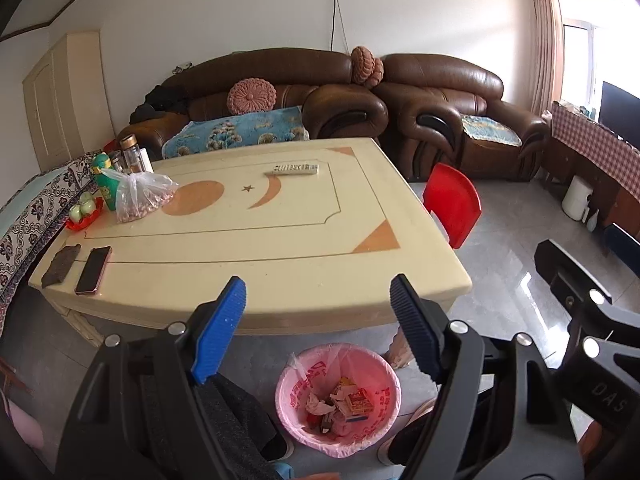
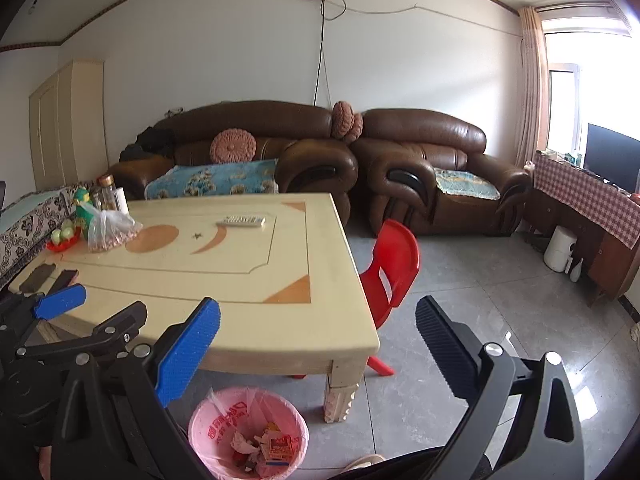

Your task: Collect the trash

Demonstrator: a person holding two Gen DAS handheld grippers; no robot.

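Trash [image 1: 340, 400] half hidden in the bin [image 1: 288, 384]; both grippers [image 1: 318, 300] [image 2: 318, 324] spread, empty.

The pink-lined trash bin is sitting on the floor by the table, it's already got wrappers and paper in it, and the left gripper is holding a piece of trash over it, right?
Not quite. The left gripper holds nothing: the left wrist view shows its jaws apart with only empty space between them. The rest stands: the pink-lined trash bin sits on the floor by the table, with wrappers and paper inside.

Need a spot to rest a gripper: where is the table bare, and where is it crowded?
Bare: the table from the remote down to the near edge, right of the phone. Crowded: the far left corner, with bottles, plastic bag and red dish.
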